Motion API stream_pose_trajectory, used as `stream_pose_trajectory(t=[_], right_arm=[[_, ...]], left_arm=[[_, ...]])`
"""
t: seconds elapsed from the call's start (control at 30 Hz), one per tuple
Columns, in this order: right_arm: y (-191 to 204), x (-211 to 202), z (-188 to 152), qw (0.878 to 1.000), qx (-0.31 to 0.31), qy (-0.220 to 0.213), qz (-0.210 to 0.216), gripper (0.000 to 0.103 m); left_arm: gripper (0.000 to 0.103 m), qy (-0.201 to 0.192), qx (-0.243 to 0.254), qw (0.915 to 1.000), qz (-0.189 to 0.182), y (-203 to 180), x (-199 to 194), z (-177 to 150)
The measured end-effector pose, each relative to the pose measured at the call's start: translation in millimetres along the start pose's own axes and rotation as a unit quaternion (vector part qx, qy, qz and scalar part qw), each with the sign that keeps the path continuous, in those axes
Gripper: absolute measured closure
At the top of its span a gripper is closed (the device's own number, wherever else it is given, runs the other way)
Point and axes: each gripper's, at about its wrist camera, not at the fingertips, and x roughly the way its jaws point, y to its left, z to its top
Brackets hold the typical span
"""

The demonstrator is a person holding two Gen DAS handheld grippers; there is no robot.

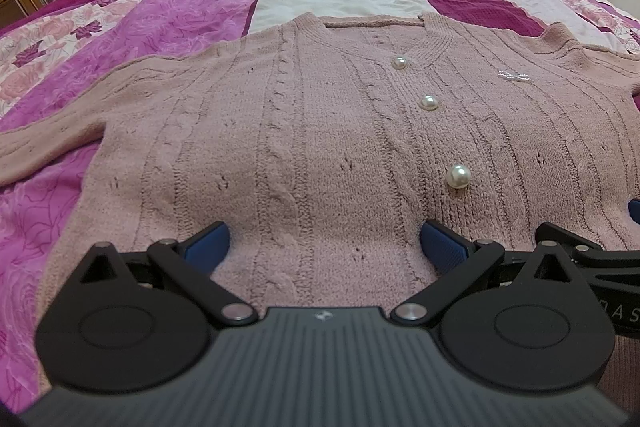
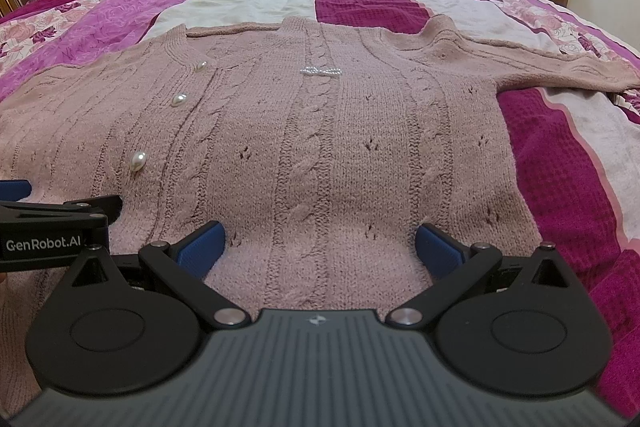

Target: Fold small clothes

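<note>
both our tongs, left gripper point(image 1: 324, 247) and right gripper point(image 2: 318, 247), gape empty over the flat dusty-pink cable-knit cardigan point(image 1: 320, 131); next we pinch its hem.

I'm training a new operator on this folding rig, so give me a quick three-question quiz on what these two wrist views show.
1. True or false: the pink cardigan lies spread flat on the bedspread, sleeves out to both sides.
2. How many pearl buttons show down its front?
3. The left gripper and the right gripper are: A) both open, over the hem; B) both shut on a sleeve; C) one open, one shut.

Key: 1 true; 2 three; 3 A.
</note>
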Motion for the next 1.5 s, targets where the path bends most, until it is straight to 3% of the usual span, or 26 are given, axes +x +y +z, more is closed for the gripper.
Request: stream_pose_trajectory(t=[1.13,1.5], right_arm=[[-6,3,6,1.0,0.004,0.013,0.014,0.0],[-20,-3,14,0.998,0.003,0.032,0.06,0.0]], left_arm=[[0.0,0.009,0.001,1.0,0.002,0,4,7],[0.0,0.021,0.001,0.9998,0.001,1,6,10]])
